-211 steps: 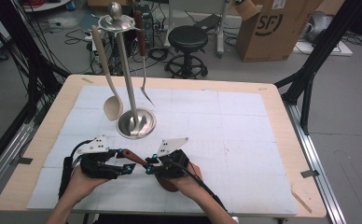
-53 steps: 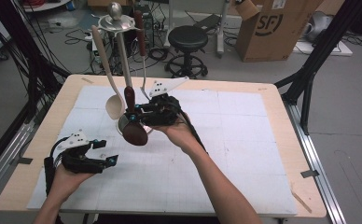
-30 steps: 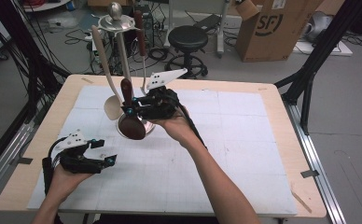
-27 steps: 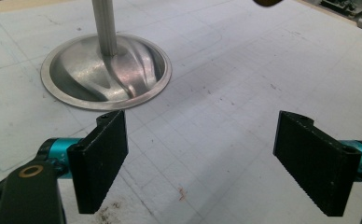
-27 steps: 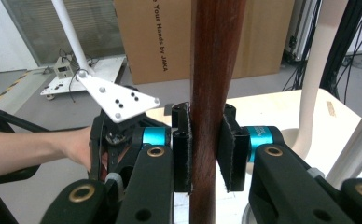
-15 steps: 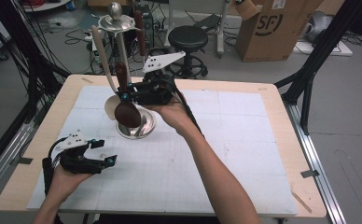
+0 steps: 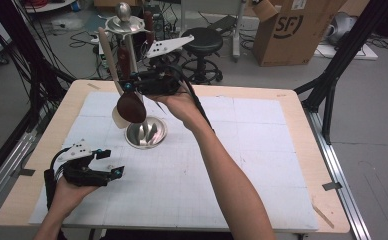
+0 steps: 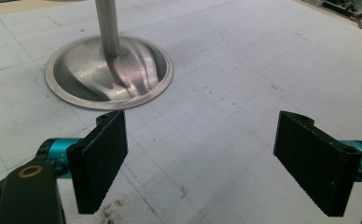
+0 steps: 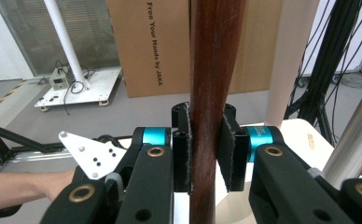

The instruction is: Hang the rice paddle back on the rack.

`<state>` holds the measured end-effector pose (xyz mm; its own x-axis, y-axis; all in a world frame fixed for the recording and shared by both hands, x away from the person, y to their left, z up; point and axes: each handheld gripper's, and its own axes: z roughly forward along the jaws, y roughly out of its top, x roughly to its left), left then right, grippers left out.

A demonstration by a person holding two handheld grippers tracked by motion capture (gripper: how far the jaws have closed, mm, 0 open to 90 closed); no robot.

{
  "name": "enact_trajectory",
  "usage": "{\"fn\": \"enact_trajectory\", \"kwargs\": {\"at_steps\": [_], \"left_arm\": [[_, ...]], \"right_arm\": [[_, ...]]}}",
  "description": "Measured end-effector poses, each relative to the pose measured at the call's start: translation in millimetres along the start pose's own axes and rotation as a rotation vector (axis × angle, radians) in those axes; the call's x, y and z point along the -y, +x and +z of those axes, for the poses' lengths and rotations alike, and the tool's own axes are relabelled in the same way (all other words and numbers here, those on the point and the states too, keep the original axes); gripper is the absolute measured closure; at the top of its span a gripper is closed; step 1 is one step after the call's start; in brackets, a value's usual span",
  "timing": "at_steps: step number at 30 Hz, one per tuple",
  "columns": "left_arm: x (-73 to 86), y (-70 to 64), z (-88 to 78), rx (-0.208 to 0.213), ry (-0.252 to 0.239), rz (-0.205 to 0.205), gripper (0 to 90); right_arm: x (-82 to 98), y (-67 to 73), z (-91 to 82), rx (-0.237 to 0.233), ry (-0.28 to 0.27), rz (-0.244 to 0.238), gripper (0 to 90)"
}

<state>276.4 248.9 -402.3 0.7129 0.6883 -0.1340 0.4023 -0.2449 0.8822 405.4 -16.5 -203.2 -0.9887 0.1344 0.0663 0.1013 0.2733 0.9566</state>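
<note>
Dark wooden spoon point(image 7: 130, 90) held in the air beside the stand point(image 7: 132, 75), over its round metal base point(image 7: 146, 133). Long axis close to upright, a little tilted: bowl pointing down, handle pointing up toward the top of the stand. Right hand-held gripper point(image 7: 132, 86) clamped on the handle, both pads pressing the brown wood from two sides, clear in the right gripper view point(image 9: 210, 149). Pale spoon point(image 7: 113, 75) hanging on the stand just behind the dark one, also long axis nearly vertical.

Left hand-held gripper point(image 7: 113, 162) low over the near left part of the table point(image 7: 282, 100), jaws wide apart with nothing between them, pointing toward the base point(image 8: 109, 74).

Table with light wooden edge, covered by a white gridded mat point(image 7: 222, 170). Behind: grey floor, cables, black stool point(image 7: 205, 42), cardboard box point(image 7: 294, 30), black tripod legs at both sides.
</note>
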Motion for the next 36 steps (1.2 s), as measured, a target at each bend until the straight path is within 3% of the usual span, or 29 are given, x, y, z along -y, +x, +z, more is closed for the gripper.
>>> {"fn": "enact_trajectory", "kwargs": {"at_steps": [12, 29, 36], "left_arm": [[0.4, 0.5, -0.8, 0.006, -0.001, -0.002, 18.1], [0.7, 0.8, -0.5, 0.008, 0.001, -0.001, 18.1], [0.7, 0.4, -0.6, 0.011, 0.000, -0.005, 18.1]], "right_arm": [[-13.9, -12.9, 3.1, 0.009, -0.005, 0.007, 77.4], [-13.3, -28.8, 7.0, 0.053, -0.004, 0.044, 76.9], [-12.9, -29.5, 5.2, 0.079, -0.024, 0.060, 72.3]]}}
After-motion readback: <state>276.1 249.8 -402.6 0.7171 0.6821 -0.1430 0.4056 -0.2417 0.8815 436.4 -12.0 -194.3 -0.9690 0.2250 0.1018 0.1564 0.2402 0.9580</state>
